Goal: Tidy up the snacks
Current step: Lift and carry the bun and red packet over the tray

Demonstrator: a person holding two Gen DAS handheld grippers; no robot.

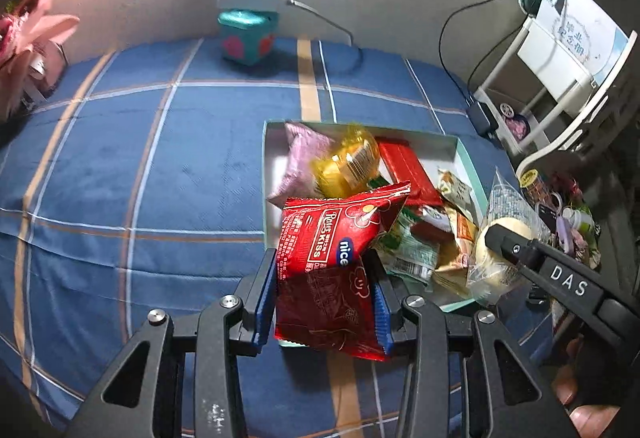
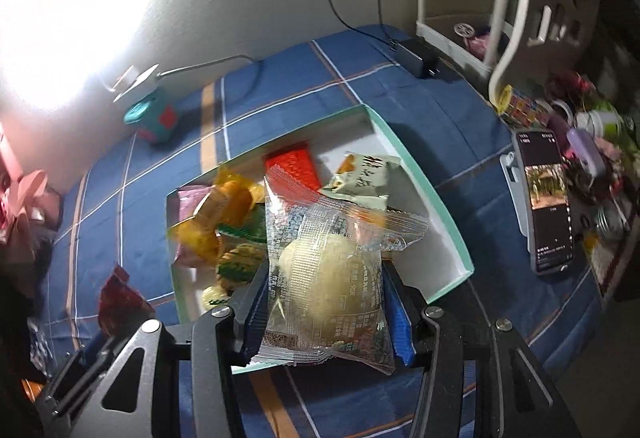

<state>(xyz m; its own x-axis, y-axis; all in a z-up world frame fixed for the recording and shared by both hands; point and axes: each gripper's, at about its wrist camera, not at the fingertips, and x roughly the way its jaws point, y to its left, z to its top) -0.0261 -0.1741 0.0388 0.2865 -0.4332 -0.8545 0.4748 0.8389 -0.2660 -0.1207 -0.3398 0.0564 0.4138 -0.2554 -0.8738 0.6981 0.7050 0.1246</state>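
A shiny red foil snack packet [image 1: 332, 266] is clamped between the narrowed jaws of the left gripper [image 1: 326, 302], and a clear plastic wrapper holding a pale round pastry [image 2: 328, 270] is pinched by the right gripper [image 2: 326, 312]. Both are held over a shallow white box with a mint-green rim [image 2: 424, 190] (already crowded with snacks) on a blue plaid cloth [image 1: 140, 166].

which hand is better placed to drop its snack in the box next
Right, marginally. The right gripper holds the clear bun packet over the box; the left gripper holds its red packet at the near-left corner.
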